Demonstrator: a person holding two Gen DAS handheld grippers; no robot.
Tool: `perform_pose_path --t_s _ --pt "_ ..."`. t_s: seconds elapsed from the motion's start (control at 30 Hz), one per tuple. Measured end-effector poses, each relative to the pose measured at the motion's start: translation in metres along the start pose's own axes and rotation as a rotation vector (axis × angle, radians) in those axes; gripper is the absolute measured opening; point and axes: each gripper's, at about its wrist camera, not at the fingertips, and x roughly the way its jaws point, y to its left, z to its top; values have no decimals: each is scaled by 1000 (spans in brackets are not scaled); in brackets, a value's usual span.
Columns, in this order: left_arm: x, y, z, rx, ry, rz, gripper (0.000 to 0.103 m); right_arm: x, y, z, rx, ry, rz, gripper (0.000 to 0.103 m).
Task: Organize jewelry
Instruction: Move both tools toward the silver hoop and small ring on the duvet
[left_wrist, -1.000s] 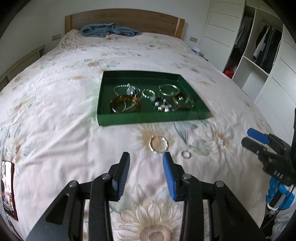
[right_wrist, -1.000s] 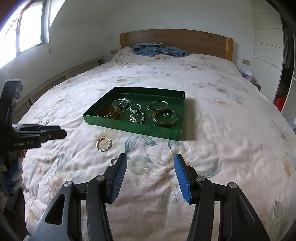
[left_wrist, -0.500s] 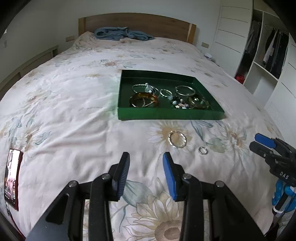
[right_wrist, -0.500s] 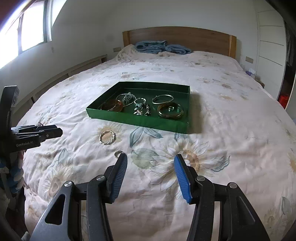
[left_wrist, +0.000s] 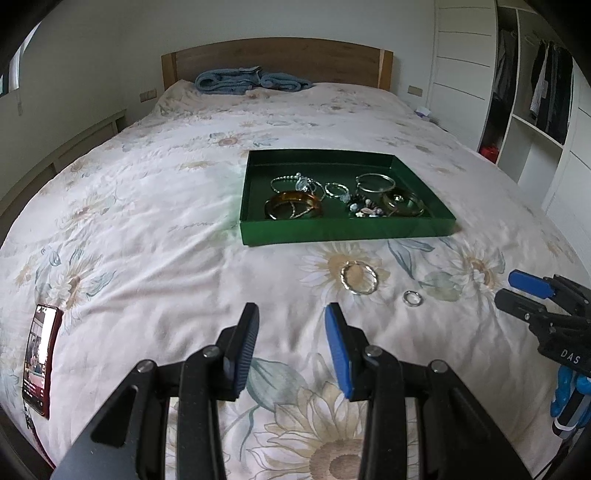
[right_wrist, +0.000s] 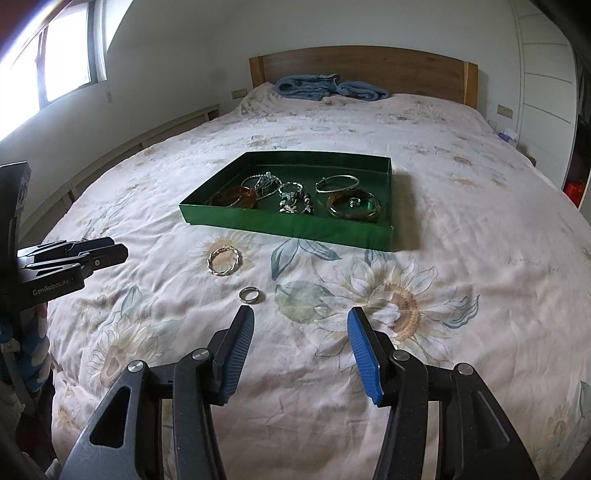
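The bed (left_wrist: 155, 206), under a flowered quilt, filled both views. On it sat the green tray (left_wrist: 343, 230), taken here as the landmark. Inside it lay an amber bangle (left_wrist: 293, 208) at the near left, a thin silver bangle (left_wrist: 375, 182) toward the far right, a greenish bangle (left_wrist: 404, 206) at the near right, and beaded pieces between them, too tangled to tell apart.

Two pieces lay outside, on the quilt just in front of the tray's near wall: a twisted silver bracelet (left_wrist: 359, 277), and a small ring (left_wrist: 412, 298) nearer the grippers.

The left gripper (left_wrist: 291, 343) and the right gripper (right_wrist: 301, 343) both hovered well short of the tray, jaws parted and empty.

The step seemed to be collecting the last loose pieces. Next, one gripper would likely need to settle its pads around a thin rim on soft cloth.
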Motion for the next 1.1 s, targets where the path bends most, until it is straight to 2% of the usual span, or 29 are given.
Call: perform_pose_path --t_s 0.6,0.83,1.0,1.1 --pt "22 -4 -6 20 31 0 36 16 7 -2 -21 21 21 52" --pt "26 -2 -9 13 28 4 41 21 6 -1 -20 19 33 52" --pt "24 -3 -15 18 24 21 41 20 7 -1 -11 5 64 52" --pt "23 -4 -18 12 54 33 41 20 8 -3 -4 -4 93 52"
